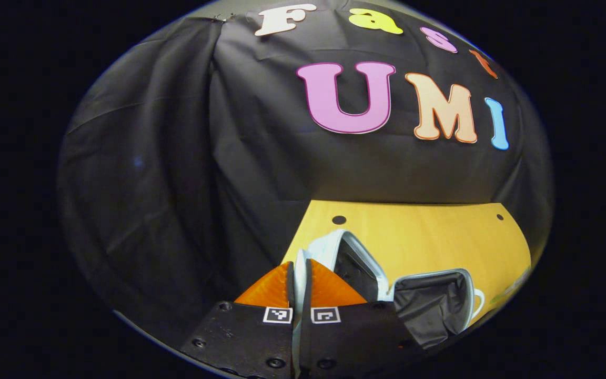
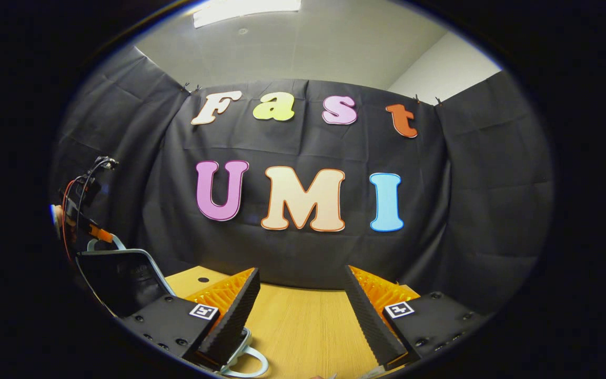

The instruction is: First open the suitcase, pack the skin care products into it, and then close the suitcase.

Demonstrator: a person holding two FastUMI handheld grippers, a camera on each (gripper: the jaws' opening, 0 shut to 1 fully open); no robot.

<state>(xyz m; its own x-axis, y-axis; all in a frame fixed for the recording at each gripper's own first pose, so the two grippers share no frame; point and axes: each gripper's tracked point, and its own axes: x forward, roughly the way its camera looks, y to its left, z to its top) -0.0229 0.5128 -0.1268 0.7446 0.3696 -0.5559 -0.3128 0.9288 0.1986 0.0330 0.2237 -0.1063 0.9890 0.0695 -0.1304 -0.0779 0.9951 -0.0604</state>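
Suitcase (image 1: 429,300) lies open near the bench's (image 1: 429,237) front edge — pale hard shell, dark soft lining. Its raised lid (image 1: 353,263) stands just right of the left gripper (image 1: 299,279), whose fingers pinch the pale lid rim. The right gripper (image 2: 303,310) hangs with jaws wide apart and empty, the lid (image 2: 119,279) off to its left — so the left is nearer.

black cloth walls (image 2: 471,210) | wooden table (image 2: 308,326) | ceiling light (image 2: 245,8)

I see a smooth, matt wood-grain tabletop (image 2: 303,326), a suitcase (image 1: 429,302) lined in creased dark cloth, and ribbed gripper pads (image 2: 371,310).
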